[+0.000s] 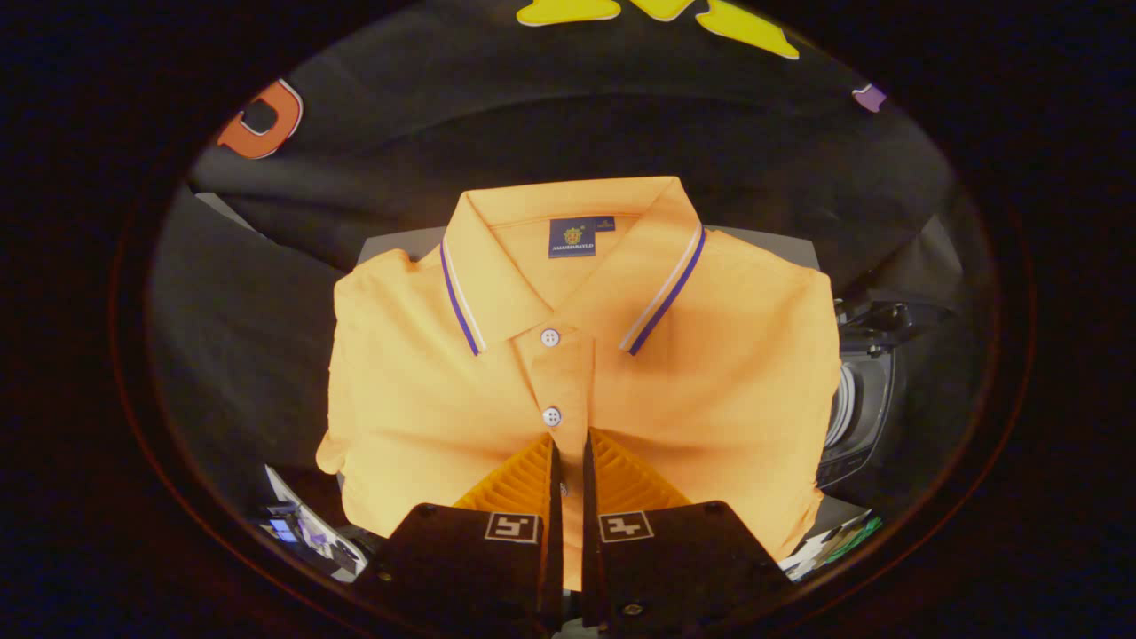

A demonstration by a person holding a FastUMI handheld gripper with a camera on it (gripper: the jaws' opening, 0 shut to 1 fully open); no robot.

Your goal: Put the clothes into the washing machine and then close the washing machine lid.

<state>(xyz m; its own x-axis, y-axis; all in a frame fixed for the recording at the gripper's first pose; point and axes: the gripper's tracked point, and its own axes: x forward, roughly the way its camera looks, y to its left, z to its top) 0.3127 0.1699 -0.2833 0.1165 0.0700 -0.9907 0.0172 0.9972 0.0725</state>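
Claw (568, 453) pinches polo shirt (426, 390) placket, collar pointing away.

A dark blue woven label (581, 237) sits inside the collar of the orange polo shirt (426, 390), just below the back of the neck. It bears a small gold crest above one line of pale lettering, too small to be read. Each finger block of the gripper (569, 453) carries one square black-and-white coded marker (512, 527), a pattern rather than a word; the two markers lie side by side, the fingers drawn nearly together with a strip of shirt between them.
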